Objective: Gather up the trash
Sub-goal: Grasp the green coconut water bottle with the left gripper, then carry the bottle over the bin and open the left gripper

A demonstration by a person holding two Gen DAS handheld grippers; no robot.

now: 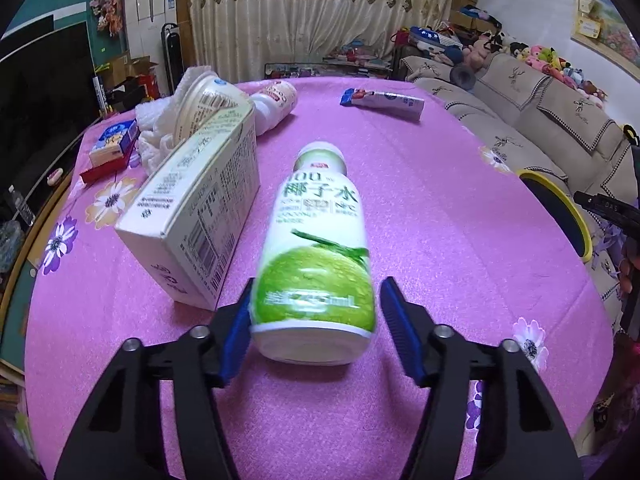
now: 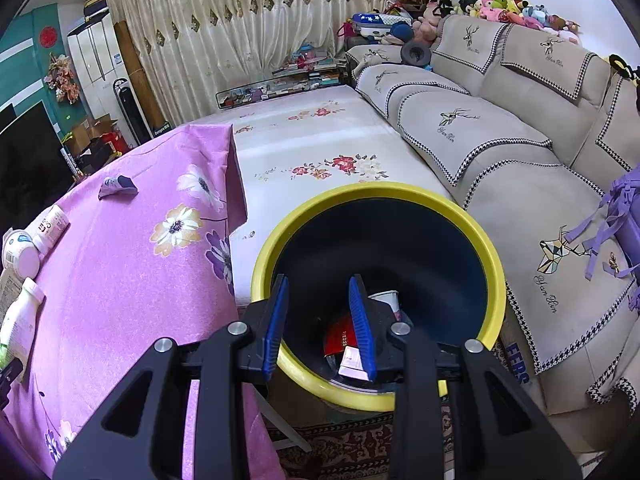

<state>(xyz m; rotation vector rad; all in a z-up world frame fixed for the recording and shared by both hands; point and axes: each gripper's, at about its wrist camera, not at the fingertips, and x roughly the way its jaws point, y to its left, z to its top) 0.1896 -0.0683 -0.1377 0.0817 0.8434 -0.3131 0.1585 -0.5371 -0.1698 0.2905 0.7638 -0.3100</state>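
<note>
A white and green coconut-water bottle [image 1: 316, 248] lies on the pink tablecloth [image 1: 440, 220], its base between the fingers of my left gripper [image 1: 316, 320]. The left pad touches it; the right pad stands a little off, so the gripper is open around it. My right gripper [image 2: 320, 320] is open and empty, over the mouth of the yellow-rimmed dark bin [image 2: 492, 264]. A paper cup [image 2: 390, 300], a red wrapper [image 2: 340, 334] and a white piece lie in the bin. The bottle also shows at the right wrist view's left edge [image 2: 20, 320].
On the table lie a white carton [image 1: 196, 216], a tub [image 1: 204, 104] on a white cloth, a small bottle [image 1: 276, 104], a sachet [image 1: 384, 102] and a blue box [image 1: 114, 142]. The bin [image 1: 560, 212] stands off the table's right edge. A sofa [image 2: 500, 140] is beyond.
</note>
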